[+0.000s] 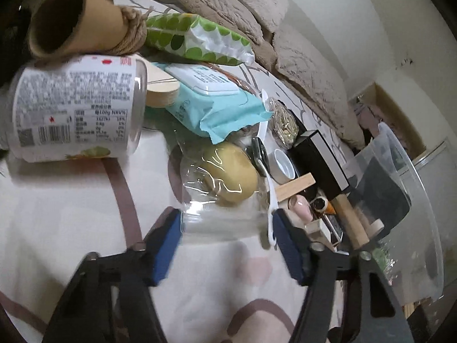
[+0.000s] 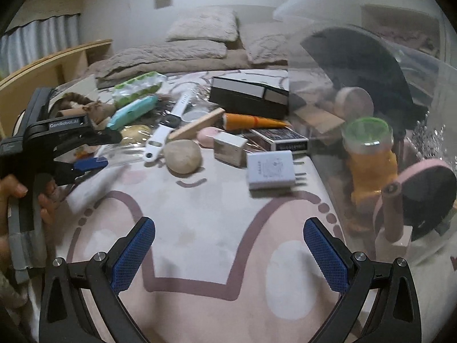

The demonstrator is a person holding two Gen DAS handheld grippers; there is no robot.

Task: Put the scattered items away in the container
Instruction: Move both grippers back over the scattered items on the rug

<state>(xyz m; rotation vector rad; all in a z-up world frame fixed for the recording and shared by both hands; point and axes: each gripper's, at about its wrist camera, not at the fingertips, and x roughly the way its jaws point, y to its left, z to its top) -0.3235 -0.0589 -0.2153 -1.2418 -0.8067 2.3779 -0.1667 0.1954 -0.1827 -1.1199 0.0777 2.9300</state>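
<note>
Already the clear bin (image 2: pixel 428 91) holds a yellow jar (image 2: pixel 371 160); both grippers (image 1: pixel 228 228) (image 2: pixel 228 245) gape, empty.

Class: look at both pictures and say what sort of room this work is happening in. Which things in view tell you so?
Most likely a bedroom: the clutter lies on a patterned bed sheet, with plush pillows at the head and a wooden bed frame along one side.

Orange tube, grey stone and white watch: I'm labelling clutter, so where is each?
Orange tube (image 2: pixel 251 121), right wrist view, middle of its body.
Grey stone (image 2: pixel 182 156), right wrist view, its top.
White watch (image 2: pixel 171 121), right wrist view, its dark face.
</note>
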